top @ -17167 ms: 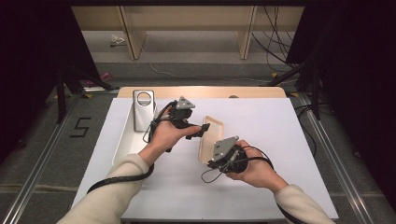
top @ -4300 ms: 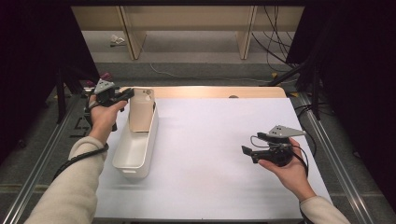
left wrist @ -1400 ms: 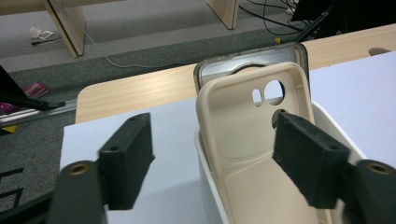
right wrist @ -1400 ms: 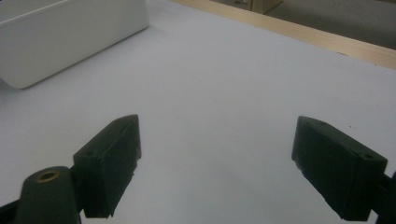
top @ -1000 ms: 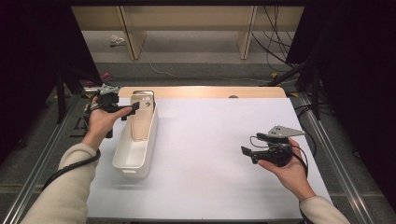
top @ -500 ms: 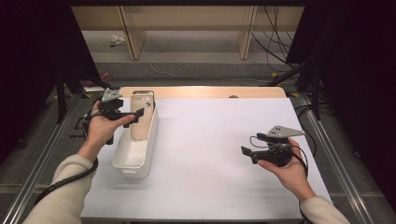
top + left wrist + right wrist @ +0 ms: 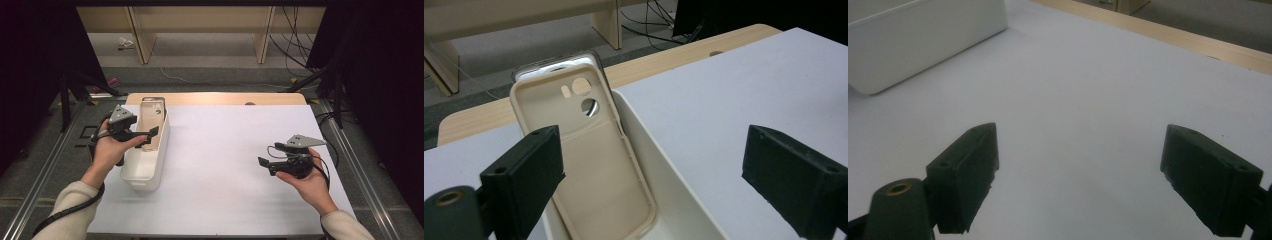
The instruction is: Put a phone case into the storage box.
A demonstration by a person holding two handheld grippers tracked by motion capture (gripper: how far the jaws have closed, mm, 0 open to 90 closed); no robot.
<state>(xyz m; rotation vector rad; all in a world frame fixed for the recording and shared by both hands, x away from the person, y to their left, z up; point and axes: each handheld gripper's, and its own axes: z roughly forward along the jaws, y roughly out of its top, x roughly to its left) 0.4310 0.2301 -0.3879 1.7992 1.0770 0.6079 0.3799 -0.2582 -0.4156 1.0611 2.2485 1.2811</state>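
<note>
A beige phone case (image 7: 589, 165) leans against the far end of a white bin (image 7: 145, 160) at the left side of the table (image 7: 240, 165), its open inner face turned toward the person's side and its camera cutouts near the top; propped that way, its long edges stand clear of the bin's walls, which would make it easy to take again from above. A darker, phone-like object (image 7: 549, 67) stands just behind it, its rim peeking over the case's top edge, though what it is exactly cannot be made out. The left gripper (image 7: 147, 135) hovers over the bin's near left wall with its jaws spread wide and nothing between them; in the left gripper view the case sits framed in the gap between the two black jaws, apart from both, suggesting the tool is lined up on the case rather than grasping it. The right gripper (image 7: 265, 165) is held well apart on the right side of the table, low over the bare white surface, its jaws likewise parted and empty, apparently parked out of the way while the left hand (image 7: 107, 150) works at the bin.
</note>
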